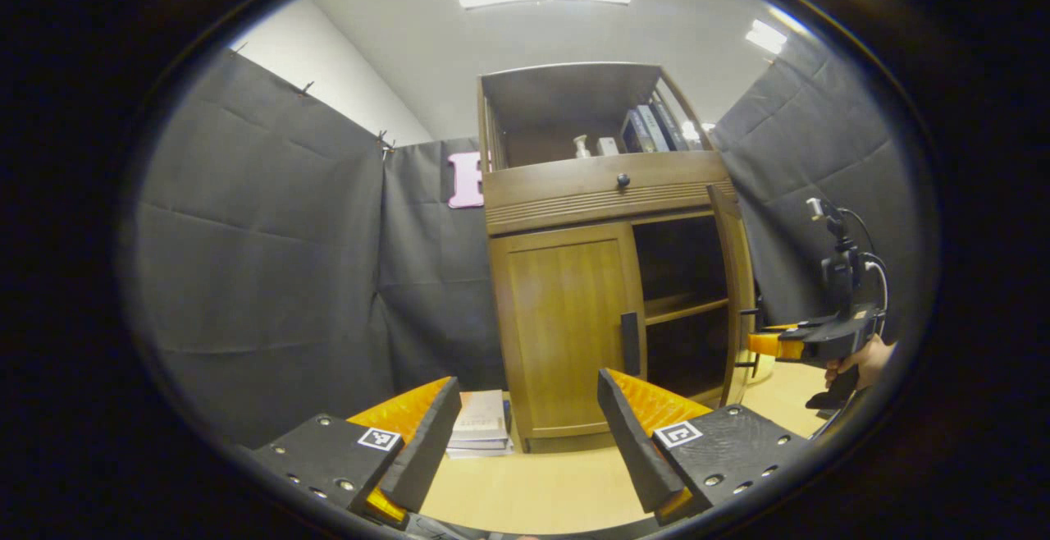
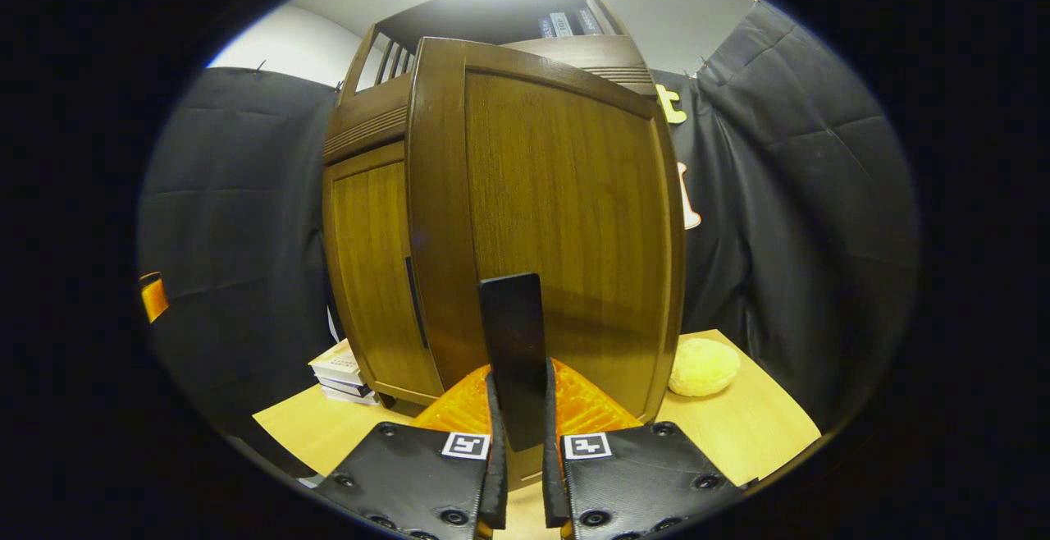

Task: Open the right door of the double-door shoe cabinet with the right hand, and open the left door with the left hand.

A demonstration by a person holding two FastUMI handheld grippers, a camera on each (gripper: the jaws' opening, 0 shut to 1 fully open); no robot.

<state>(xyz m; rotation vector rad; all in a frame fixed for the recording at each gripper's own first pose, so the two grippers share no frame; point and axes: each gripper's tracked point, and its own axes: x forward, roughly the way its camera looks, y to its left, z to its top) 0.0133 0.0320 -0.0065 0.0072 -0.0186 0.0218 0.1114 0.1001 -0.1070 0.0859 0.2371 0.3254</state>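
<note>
My right gripper (image 2: 519,474) pinches the open right door's (image 2: 558,220) handle (image 2: 513,351); my left gripper (image 1: 525,441), spread, faces the shut left door (image 1: 566,327).

- left gripper (image 1: 525,429) hangs wide open, fingers spread apart, gripping nothing
- right gripper (image 2: 518,441) is clamped tight on the door handle (image 2: 513,343), a hand (image 1: 861,362) holding it

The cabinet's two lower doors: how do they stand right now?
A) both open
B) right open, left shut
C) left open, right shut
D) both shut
B: the right door stands swung out with the right gripper shut on its handle, while the left door sits closed.
</note>
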